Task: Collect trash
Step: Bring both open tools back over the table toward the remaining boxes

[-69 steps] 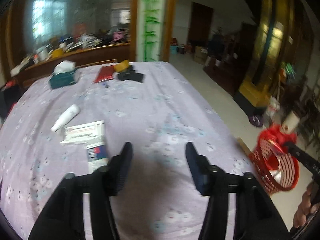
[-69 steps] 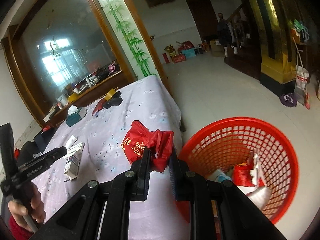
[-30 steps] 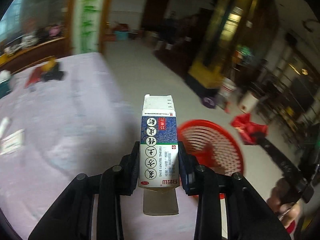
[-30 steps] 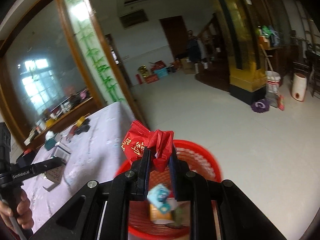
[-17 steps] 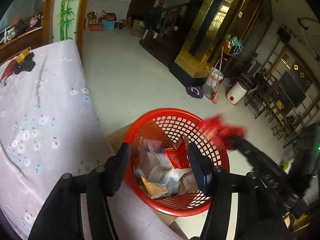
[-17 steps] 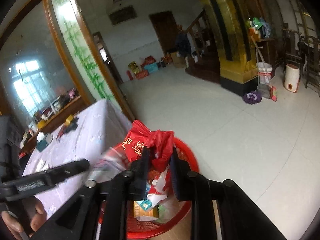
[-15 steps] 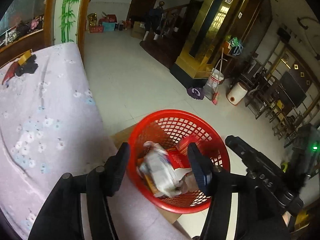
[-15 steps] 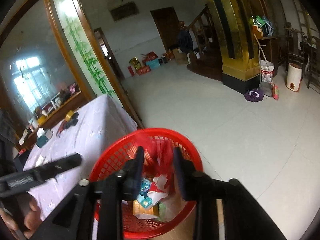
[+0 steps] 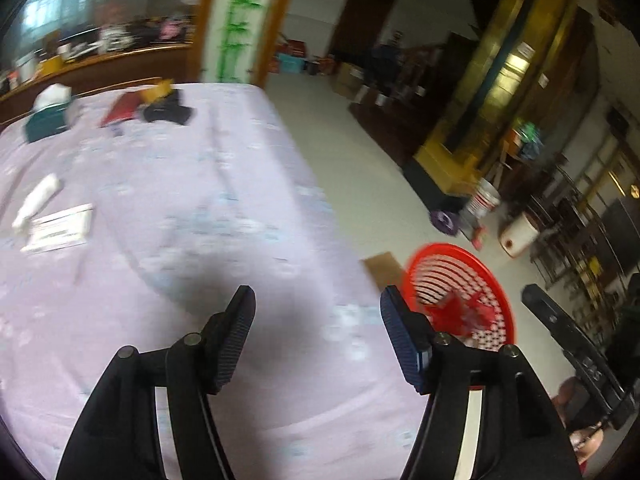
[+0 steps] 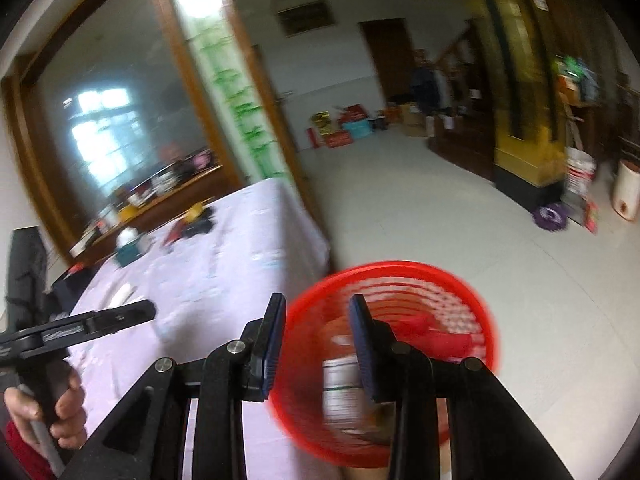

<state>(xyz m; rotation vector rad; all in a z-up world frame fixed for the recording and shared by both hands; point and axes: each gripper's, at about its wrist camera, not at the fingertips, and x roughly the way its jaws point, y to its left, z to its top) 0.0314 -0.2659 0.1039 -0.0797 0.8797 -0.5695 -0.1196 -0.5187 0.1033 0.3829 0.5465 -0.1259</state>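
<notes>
Table: a large table under a lilac, flower-printed cloth point(image 9: 192, 184), seen from its near edge; both views are blurred.
Basket: a round red plastic mesh basket point(image 9: 486, 280) is set on the pale floor just off the table's right edge; crumpled red wrappers and a pale carton are seen inside it point(image 10: 340, 376).
Left gripper: the black two-finger left gripper point(image 9: 316, 320) is held over the cloth near the table's near edge; its jaws are opening and nothing is seen between them.
Right gripper: the black two-finger right gripper point(image 10: 316, 320) is held above the basket's left rim; its fingers are parted, with nothing gripped.
Tissue box: a dark green tissue box with white tissue point(image 9: 48, 118) is placed near the far left corner.
Flat carton: a white flat carton with print point(image 9: 58, 232) is found by the left edge.
Tube: a small white tube point(image 9: 36, 204) is laid just beyond the carton.
</notes>
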